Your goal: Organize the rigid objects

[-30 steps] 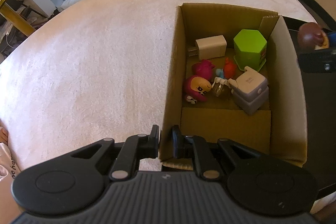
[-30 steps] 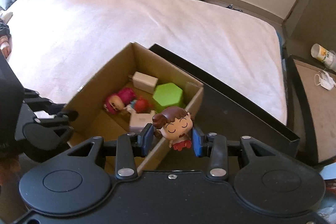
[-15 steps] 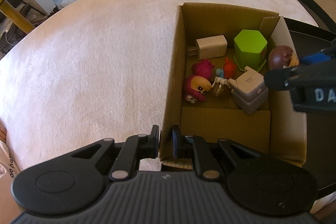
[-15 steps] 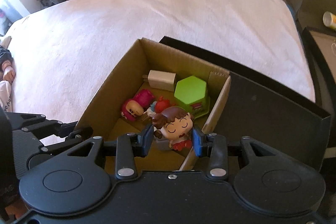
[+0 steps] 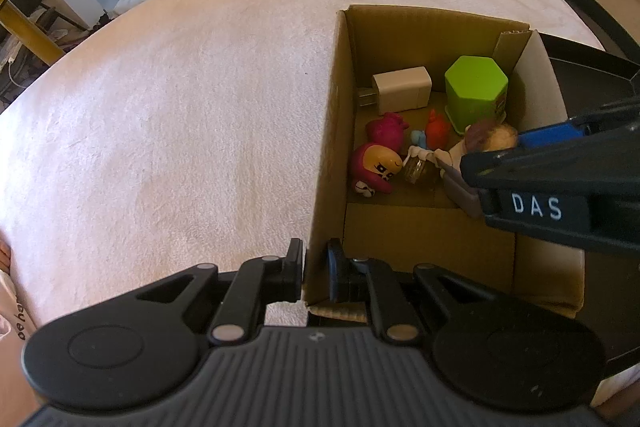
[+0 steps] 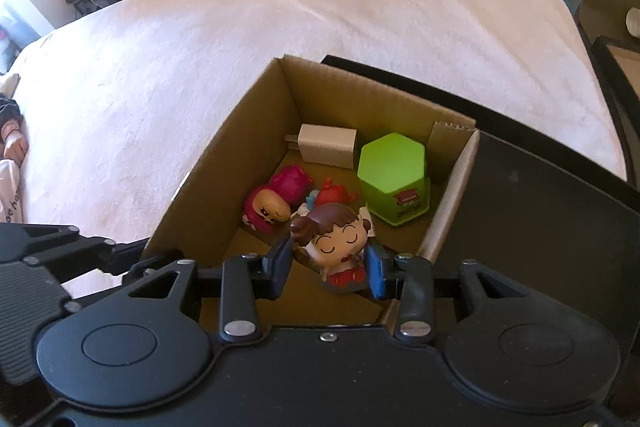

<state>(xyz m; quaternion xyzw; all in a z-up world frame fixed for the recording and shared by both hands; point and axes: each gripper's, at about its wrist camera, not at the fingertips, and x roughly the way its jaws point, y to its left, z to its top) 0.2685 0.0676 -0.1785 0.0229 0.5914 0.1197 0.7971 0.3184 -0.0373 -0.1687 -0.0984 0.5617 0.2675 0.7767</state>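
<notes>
Clamping the near corner of the cardboard box, the left gripper has its jaws nearly shut, one pad outside the wall and one inside. The right gripper holds a brown-haired figurine between its blue pads, jaws part open, over the box's near right side; whether the pads still press I cannot tell for sure, though the figurine sits tilted between them. Only the right wrist view shows the figurine's closed-eyed front and red skirt; the left view catches just its hair beyond the "DAS" finger. Farther ahead of the jaws lie a pink figure, a red toy, a green hexagonal container and a white charger. The left view alone shows a small jar and a grey block. The box rests on a white bed
</notes>
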